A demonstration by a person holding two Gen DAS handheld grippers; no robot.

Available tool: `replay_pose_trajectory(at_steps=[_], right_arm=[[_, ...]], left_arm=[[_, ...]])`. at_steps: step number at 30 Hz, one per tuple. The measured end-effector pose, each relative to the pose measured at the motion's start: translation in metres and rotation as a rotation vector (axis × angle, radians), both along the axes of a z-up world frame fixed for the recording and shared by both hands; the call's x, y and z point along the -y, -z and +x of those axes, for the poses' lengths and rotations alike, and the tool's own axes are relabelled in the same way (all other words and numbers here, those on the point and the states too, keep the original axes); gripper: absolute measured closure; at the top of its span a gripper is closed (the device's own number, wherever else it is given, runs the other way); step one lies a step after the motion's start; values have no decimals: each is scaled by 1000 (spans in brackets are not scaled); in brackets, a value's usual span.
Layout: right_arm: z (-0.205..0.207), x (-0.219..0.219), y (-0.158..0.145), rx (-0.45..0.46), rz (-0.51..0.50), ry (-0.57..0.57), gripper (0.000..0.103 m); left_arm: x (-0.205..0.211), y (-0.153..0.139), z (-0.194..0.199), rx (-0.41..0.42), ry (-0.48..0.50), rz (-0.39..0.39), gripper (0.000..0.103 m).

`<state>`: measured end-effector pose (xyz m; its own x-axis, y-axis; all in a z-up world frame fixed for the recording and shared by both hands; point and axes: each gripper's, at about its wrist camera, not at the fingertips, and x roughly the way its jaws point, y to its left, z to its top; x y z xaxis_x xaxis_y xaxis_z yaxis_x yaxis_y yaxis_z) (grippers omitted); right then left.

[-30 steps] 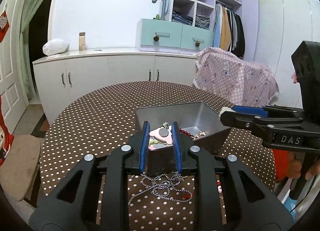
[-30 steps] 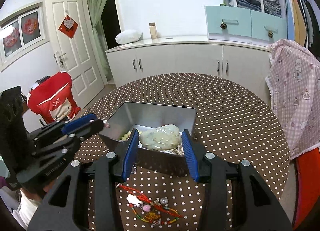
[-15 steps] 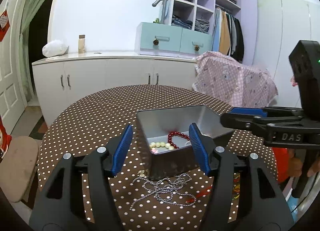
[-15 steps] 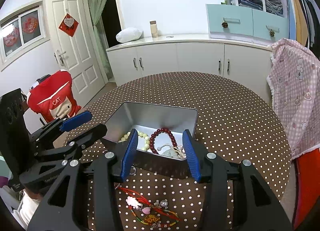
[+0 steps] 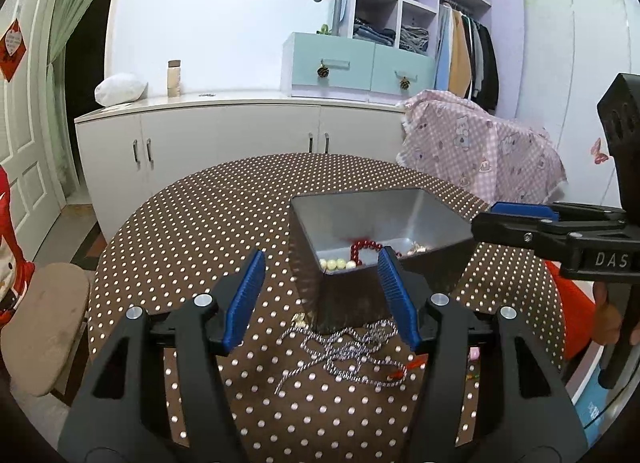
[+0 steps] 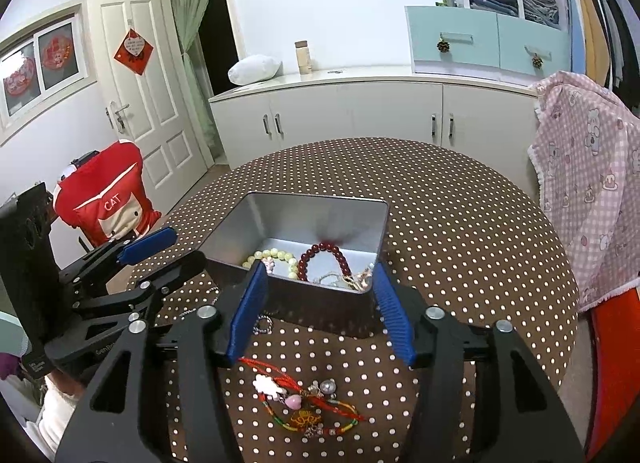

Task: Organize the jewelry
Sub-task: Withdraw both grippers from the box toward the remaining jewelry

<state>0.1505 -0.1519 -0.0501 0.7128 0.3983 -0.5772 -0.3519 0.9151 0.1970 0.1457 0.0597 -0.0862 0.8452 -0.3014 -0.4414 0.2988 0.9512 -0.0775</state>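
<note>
A silver metal tin (image 5: 362, 207) (image 6: 320, 219) stands on the dotted round table. It holds a cream bead bracelet (image 6: 276, 255), a dark red bead bracelet (image 6: 320, 255) and small gold pieces (image 6: 356, 279). A silver chain (image 5: 344, 351) lies on the cloth in front of the tin, under my open, empty left gripper (image 5: 320, 299). A red cord bracelet with charms (image 6: 304, 403) lies under my open, empty right gripper (image 6: 316, 315). Each gripper also shows in the other's view: the right (image 5: 520, 219), the left (image 6: 160, 251).
The brown dotted tablecloth (image 5: 208, 223) covers a round table. A red chair (image 6: 104, 199) stands at the left, a pink checked cloth (image 6: 588, 183) drapes a chair at the right. White cabinets (image 5: 224, 131) run along the far wall.
Both grippers opened and let their pieces fall into the tin. Both then drew back from the tin, the left one wider open than before.
</note>
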Motion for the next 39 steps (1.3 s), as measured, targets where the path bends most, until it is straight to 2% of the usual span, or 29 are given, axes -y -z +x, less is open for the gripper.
replay_pose_trajectory(at_steps=[2,4,8,15,24,32,39], right_arm=[[-3,3,3,-3,3,20,38],[-7,5,5,0,2,54,22],[-20,8,6,45,7,108,10],[-38,11,8,149,30,157,8],[-73,7,23,356,19,217,8],[-89,21,40,342,101,318,8],[-96,24,52,358,33,418,8]], left_arm=[[-2,3,-4,-6,-7,12,41],[-4,5,-9,-12,-10,19,40],[-9,11,-18,-26,-23,24,36],[-11,20,-30,-52,-40,35,31],[-2,34,-42,-91,-24,30,23],[15,35,-35,-125,11,16,21],[29,36,-12,-212,5,-8,21]])
